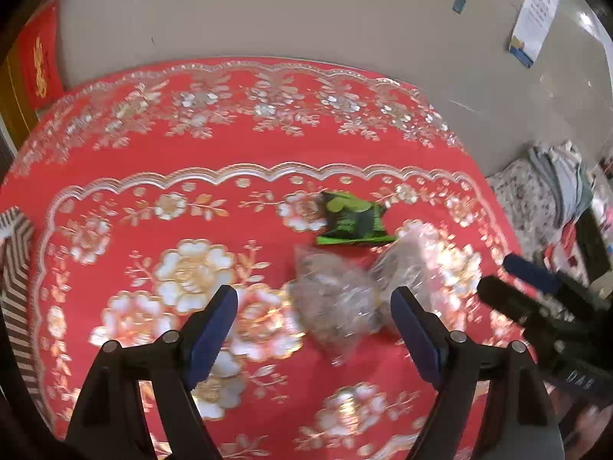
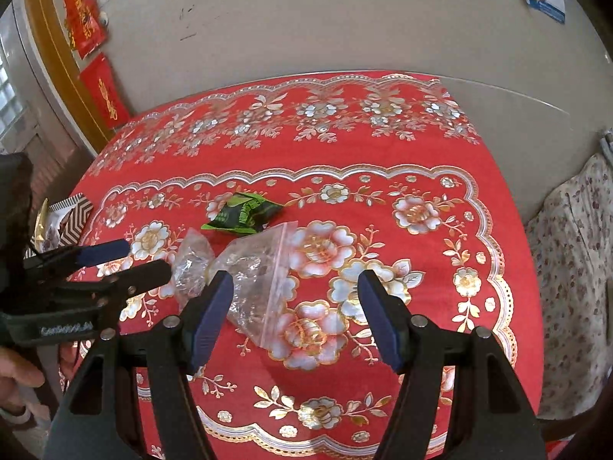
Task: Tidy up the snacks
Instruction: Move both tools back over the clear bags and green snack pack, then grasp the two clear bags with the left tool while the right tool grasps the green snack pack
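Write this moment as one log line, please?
left gripper: open | right gripper: open | clear zip bag: on table, ungrasped | green snack packet: behind bag

A red cloth with gold and white flowers (image 2: 383,145) covers the counter. Past it stands a plain beige wall (image 2: 306,30). Red paper signs (image 2: 82,15) hang far to the left by a window (image 2: 9,103). A flowered cloth (image 2: 571,268) lies far right.
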The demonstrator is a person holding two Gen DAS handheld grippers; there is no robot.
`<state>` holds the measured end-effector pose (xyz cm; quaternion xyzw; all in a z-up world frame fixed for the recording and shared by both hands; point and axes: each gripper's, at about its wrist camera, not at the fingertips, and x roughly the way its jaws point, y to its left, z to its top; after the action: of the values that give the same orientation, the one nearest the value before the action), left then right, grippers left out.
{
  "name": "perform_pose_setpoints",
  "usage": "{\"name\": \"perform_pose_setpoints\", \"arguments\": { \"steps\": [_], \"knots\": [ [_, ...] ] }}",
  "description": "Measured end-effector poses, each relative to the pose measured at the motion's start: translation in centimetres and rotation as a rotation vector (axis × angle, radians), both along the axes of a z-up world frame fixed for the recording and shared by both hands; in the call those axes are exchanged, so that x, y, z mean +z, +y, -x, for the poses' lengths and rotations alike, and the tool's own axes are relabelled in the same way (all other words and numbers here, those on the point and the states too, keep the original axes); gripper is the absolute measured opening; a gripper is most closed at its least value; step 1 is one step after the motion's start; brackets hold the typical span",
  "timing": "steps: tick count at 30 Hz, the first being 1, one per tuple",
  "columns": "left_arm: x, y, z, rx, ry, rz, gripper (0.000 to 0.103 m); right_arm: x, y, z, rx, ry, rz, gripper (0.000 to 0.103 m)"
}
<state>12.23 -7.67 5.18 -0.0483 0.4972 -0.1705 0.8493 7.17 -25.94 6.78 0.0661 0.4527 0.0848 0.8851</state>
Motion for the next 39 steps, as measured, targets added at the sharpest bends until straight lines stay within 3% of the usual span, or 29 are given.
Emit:
{"name": "perform_pose_setpoints", "arguments": {
  "steps": [10,17,24,27,30,34,39],
  "knots": [
    [-0.6,-4.7,0.2,-0.086,0.024,0.014,0.084,-0.1,-2.7,0.1,-0.067,-0.011,-0.068,0.067],
    [-1.6,-6.8,-0.6,-0.062,0.012,-0.041,0.086,-0.1,-3.5,0.2,-0.085,-0.016,-0.082,0.067],
    [-2.6,-8.7,-0.9,-0.096,-0.055,-0.188,0.090,0.2,-4.1,0.4,-0.102,-0.029,-0.098,0.067],
    [-2.8,-8.7,-0.9,-0.115,-0.070,-0.190,0.090,0.2,-4.2,0.5,-0.104,-0.029,-0.108,0.067],
    [-2.8,-8.1,-0.6,-0.142,-0.092,-0.182,0.078,0.1,-4.0,0.5,-0.099,-0.026,-0.105,0.067],
    [-2.6,-6.1,-0.1,-0.174,-0.109,-0.157,0.050,0.1,-3.6,0.4,-0.087,-0.026,-0.098,0.067],
    [-2.1,-3.1,0.8,-0.188,-0.112,-0.119,0.042,0.1,-3.0,0.4,-0.081,-0.027,-0.093,0.067]
  ]
}}
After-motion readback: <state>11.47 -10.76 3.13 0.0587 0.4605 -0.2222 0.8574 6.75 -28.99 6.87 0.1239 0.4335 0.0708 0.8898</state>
